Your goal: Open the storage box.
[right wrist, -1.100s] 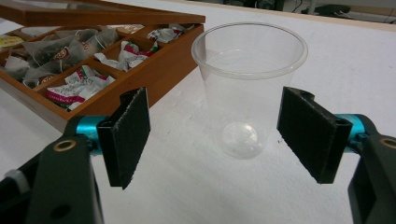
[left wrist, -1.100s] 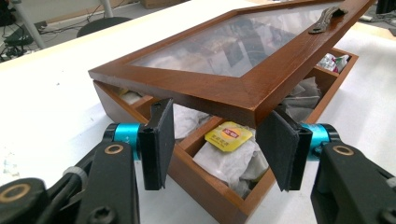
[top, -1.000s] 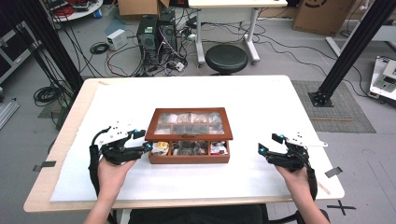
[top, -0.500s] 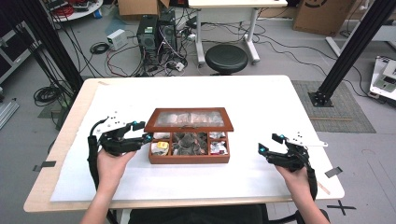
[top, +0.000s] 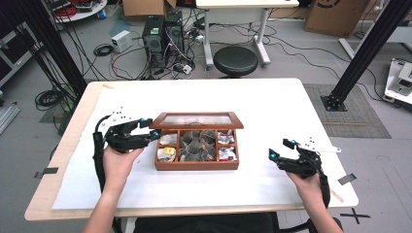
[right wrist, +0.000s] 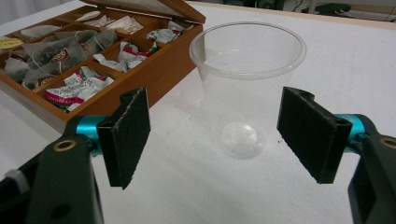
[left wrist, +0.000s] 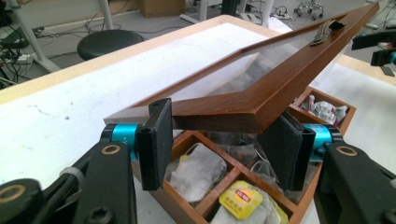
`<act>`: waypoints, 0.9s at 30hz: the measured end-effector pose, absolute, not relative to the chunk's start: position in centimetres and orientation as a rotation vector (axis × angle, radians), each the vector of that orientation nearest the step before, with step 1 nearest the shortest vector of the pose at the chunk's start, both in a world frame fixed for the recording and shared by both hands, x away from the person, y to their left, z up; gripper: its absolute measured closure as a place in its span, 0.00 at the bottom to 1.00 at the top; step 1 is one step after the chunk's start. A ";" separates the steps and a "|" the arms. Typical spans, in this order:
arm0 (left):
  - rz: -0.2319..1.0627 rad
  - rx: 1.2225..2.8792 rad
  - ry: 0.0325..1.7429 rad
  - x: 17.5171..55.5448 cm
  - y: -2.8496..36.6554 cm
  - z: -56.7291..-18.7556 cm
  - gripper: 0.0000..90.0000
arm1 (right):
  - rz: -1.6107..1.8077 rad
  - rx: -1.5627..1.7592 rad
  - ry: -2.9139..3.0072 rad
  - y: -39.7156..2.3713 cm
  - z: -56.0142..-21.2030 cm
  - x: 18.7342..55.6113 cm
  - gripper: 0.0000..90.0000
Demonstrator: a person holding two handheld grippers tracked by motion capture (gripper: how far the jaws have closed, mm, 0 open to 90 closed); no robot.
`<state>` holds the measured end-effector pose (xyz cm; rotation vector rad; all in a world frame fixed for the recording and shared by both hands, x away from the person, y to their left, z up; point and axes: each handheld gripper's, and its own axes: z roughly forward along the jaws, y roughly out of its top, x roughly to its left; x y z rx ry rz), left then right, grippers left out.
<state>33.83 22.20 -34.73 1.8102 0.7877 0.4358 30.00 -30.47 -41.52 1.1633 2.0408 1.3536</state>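
A wooden tea box with several compartments of tea bags stands mid-table. Its glass-paned lid is tilted up on the far hinge. My left gripper is at the box's left end, shut on the lid's front corner. In the left gripper view the lid crosses between my left gripper's pads above a yellow tea bag. My right gripper rests right of the box. It stands open around a clear plastic cup, my right gripper's pads apart from its walls.
The box lies close to the left of the cup. A white sheet covers the table. Beyond the far edge stand a black stool, computer towers and floor cables. A black frame post rises at the right.
The lid has gone from shut to tilted up, showing the tea bags, as my left gripper rose with its corner. The right gripper has stayed put.
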 end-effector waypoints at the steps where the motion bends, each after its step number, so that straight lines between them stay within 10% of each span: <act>1: 0.434 1.806 0.789 33.9 22.2 -34.6 0.51 | 1.356 1.161 2.041 -30.5 -41.5 30.0 0.29; 27: 0.415 1.726 0.811 37.0 22.3 -32.7 0.50 | 1.356 1.156 2.045 -30.2 -41.5 30.3 0.29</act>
